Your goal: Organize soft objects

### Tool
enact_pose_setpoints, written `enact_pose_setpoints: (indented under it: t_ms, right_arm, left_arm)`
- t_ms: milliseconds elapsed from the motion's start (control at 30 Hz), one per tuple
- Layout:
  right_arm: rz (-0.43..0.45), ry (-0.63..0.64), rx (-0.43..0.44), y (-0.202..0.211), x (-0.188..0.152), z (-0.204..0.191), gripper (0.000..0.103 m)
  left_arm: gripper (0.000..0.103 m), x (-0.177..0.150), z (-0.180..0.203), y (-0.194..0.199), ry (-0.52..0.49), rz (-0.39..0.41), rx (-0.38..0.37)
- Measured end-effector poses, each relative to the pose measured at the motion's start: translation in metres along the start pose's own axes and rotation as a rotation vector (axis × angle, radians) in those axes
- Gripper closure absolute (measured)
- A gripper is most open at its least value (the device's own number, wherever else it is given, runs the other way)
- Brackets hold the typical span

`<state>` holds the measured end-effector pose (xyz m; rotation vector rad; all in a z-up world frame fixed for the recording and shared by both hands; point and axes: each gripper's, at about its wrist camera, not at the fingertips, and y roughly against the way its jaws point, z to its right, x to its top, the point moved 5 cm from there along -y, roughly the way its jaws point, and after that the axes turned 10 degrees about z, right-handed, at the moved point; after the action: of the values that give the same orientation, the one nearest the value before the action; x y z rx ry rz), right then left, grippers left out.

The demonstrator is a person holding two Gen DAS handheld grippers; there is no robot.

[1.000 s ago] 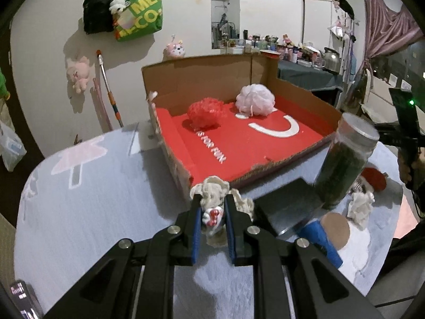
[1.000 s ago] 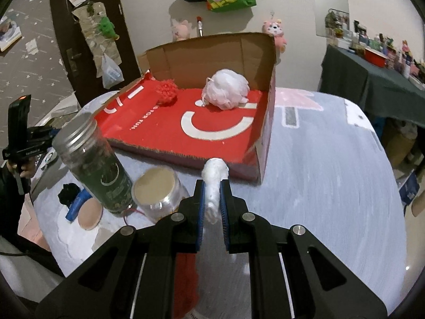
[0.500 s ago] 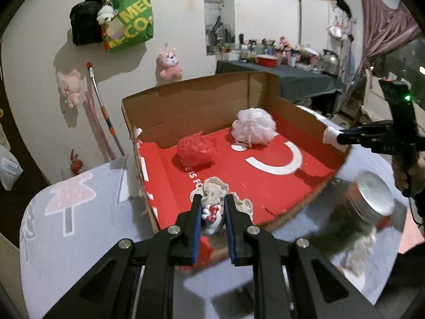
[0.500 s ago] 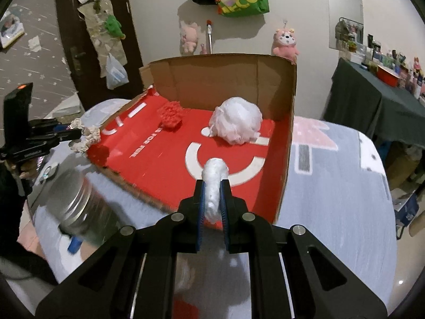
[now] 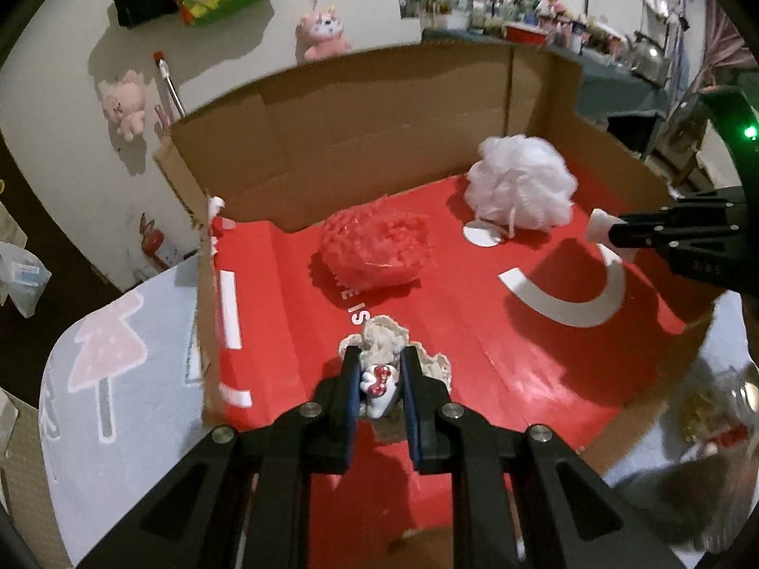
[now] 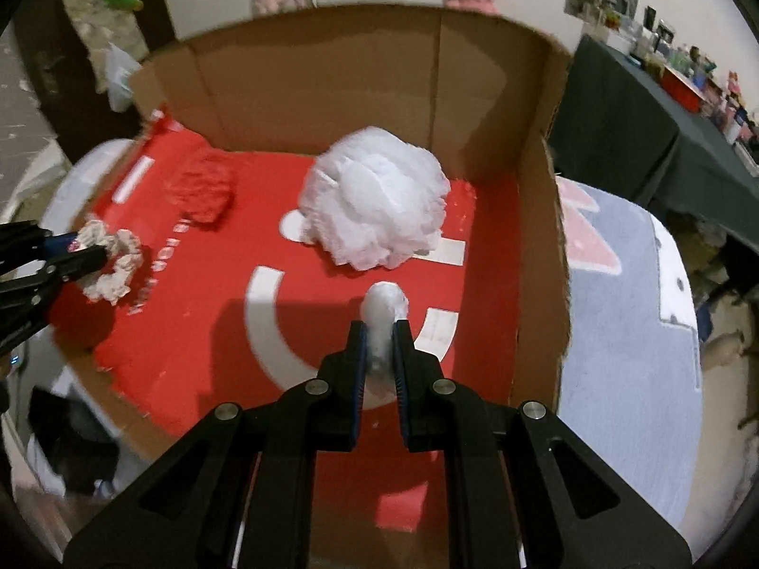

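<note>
My left gripper [image 5: 378,361] is shut on a cream frilly scrunchie [image 5: 382,341] with a small red-and-white charm, held over the near left part of the open cardboard box [image 5: 389,109] with its red floor. My right gripper [image 6: 378,327] is shut on a white soft piece [image 6: 385,301], held over the box's near right part. In the box lie a red mesh puff [image 5: 374,244] and a white bath pouf [image 5: 519,189]. The right wrist view shows the white bath pouf [image 6: 377,204] just beyond my fingers, the red mesh puff [image 6: 204,187] at the left, and the cream frilly scrunchie [image 6: 111,261] in the left gripper [image 6: 83,251].
The box sits on a pale grey cloth with pink prints [image 5: 109,346]. A jar [image 5: 711,408] stands blurred at the box's near right corner. A dark object [image 6: 71,436] lies by the box's near left edge. A dark-covered side table [image 6: 631,128] stands at the right.
Both grippers have moved forward from the table in front of the box to over its red floor, each still holding its soft item. The jar has slid out toward the frame edges.
</note>
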<state>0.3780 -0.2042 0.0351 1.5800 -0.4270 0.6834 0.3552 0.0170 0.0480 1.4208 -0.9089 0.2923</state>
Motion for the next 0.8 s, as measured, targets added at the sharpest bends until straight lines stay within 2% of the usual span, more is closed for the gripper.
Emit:
enact_pose_setpoints:
  t_ms: [233, 400, 667, 800]
  right_arm:
    - [-0.067, -0.004, -0.053, -0.027, 0.006, 0.003, 0.092]
    - [-0.076, 0.018, -0.079, -0.036, 0.007, 0.008, 0.092]
    - [-0.083, 0.048, -0.092, -0.039, 0.003, 0.007, 0.09]
    - [-0.077, 0.038, -0.086, -0.037, 0.004, 0.006, 0.09]
  left_arm:
    - [0.086, 0.006, -0.005, -0.03, 0.007, -0.056, 0.049]
    - [0.085, 0.004, -0.009, -0.042, 0.023, -0.085, 0.068]
    - [0.085, 0.002, -0.009, -0.043, 0.028, -0.081, 0.074]
    - [0.078, 0.001, -0.012, -0.043, 0.029, -0.074, 0.077]
